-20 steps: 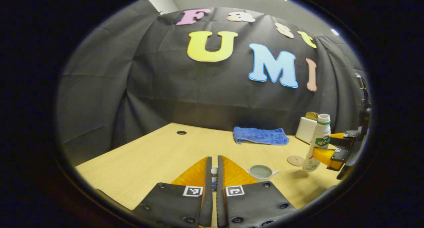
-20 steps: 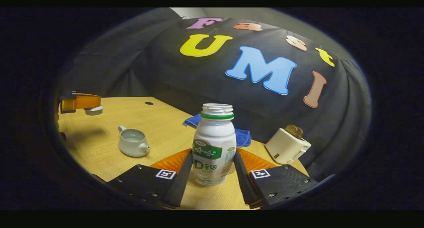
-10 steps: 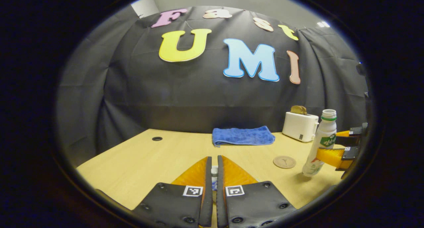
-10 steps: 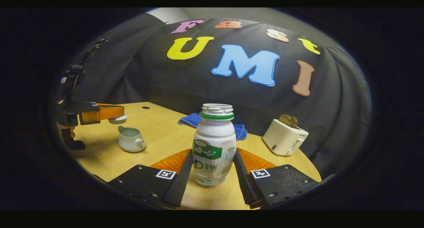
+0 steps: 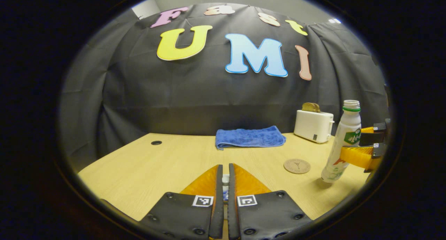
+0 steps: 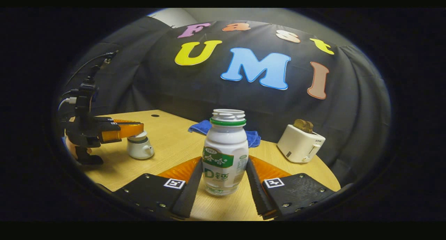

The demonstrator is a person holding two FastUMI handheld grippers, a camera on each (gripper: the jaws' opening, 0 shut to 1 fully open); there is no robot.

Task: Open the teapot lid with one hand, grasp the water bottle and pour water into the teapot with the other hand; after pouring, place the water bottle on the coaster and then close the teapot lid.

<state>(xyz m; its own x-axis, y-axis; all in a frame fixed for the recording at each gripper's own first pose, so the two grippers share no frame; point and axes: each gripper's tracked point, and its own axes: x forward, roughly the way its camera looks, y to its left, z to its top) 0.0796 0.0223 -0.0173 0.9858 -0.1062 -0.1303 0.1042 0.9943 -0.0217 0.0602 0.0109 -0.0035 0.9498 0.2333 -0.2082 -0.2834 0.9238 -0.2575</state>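
The right tool (image 6: 223,177) is gripping the water bottle (image 6: 225,153) upright off the coaster (image 5: 297,166), judged next for placement, while the left tool (image 6: 136,128), clenched on the teapot lid (image 6: 137,137), is seating it on the teapot (image 6: 140,150).

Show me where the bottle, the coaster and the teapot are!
water bottle (image 6: 224,156): right gripper view, on its label, between the claw's fingers.
coaster (image 5: 297,165): left gripper view, its middle.
teapot (image 6: 139,150): right gripper view, its round body.

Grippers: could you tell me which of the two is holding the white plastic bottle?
The right gripper, shut around the white plastic bottle; the left gripper pinches the teapot lid.
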